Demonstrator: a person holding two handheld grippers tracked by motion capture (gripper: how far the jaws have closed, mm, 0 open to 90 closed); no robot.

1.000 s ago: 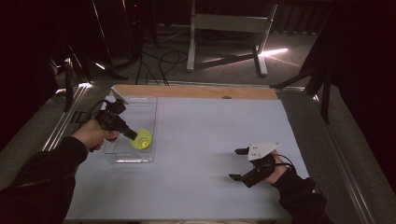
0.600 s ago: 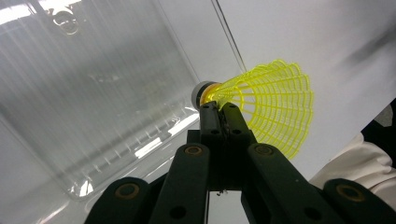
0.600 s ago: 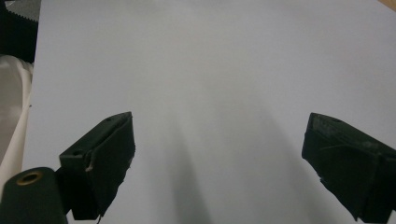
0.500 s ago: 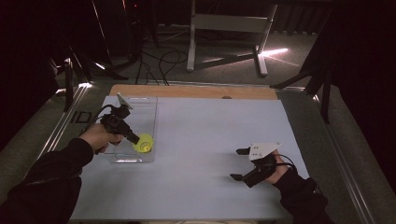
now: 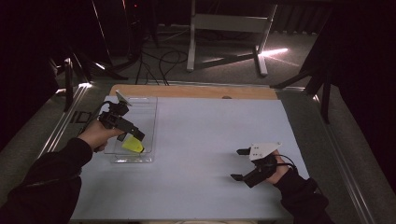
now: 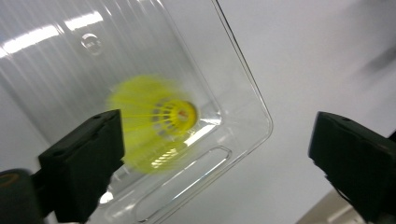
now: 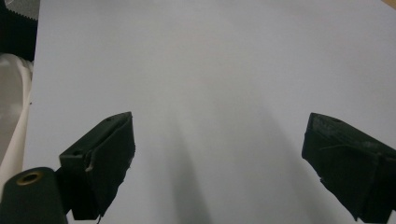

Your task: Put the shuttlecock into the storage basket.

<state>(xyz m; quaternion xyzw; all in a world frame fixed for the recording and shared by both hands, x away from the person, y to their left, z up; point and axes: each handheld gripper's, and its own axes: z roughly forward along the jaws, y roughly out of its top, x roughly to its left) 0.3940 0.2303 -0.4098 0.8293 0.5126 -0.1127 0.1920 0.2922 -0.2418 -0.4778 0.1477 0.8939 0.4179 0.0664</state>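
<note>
The left gripper [image 6: 217,154] is holding its two black jaws spread wide; they have just been opening, and nothing is sitting between the pads. In the left gripper view a yellow shuttlecock [image 6: 156,122] is lying inside a clear plastic tray [image 6: 243,98], blurred, just beyond the left-hand jaw and apart from both. Its round cork end is pointing toward the camera, near the tray's rounded corner. In the high view the left gripper [image 5: 135,136] is hovering over the tray [image 5: 144,105], angled down at the shuttlecock [image 5: 132,146], which is resting in the near part of the tray. A hand [image 5: 97,135] in a dark sleeve is gripping the tool from behind.

The right gripper [image 7: 217,163] is also keeping its jaws wide apart, with nothing between them, looking along the bare pale table [image 7: 210,56]. In the high view the right gripper [image 5: 239,164] is lying low near the table's right side, well apart from the tray, its grey three-cornered plate [image 5: 264,149] facing upward and the person's other hand [image 5: 280,170] holding it
</note>
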